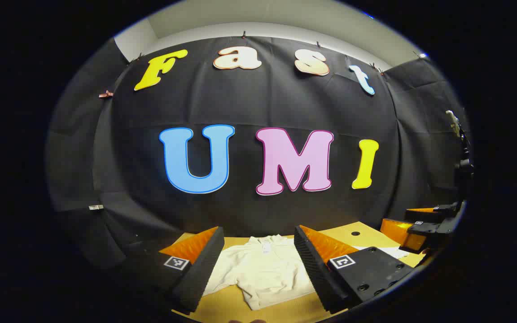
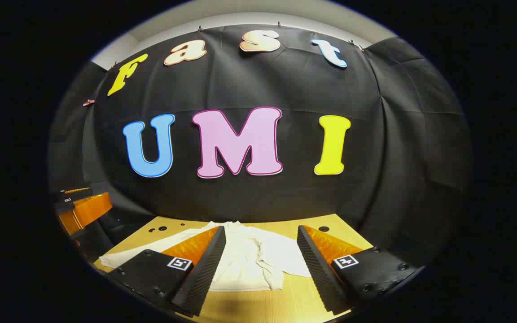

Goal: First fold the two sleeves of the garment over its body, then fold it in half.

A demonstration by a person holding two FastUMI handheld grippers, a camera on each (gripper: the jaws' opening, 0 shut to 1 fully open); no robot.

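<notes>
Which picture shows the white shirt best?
The left gripper view: the white shirt lies between the open fingers, collar and body visible. The right gripper view shows it partly behind a finger, one sleeve stretched sideways.

One white garment (image 1: 265, 269) on one wooden table (image 1: 285, 312) — two grippers, left (image 1: 258, 264) and right (image 2: 260, 267).

soft cloth garment (image 1: 265, 267), smooth wooden table (image 2: 258, 305)

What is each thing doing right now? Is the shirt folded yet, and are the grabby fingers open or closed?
Garment: lying flat on the table, sleeves spread out to the sides, not folded yet.
Left gripper: fingers open, holding nothing, above the garment.
Right gripper: fingers open, holding nothing, above the garment.
Table: bears the garment.
</notes>
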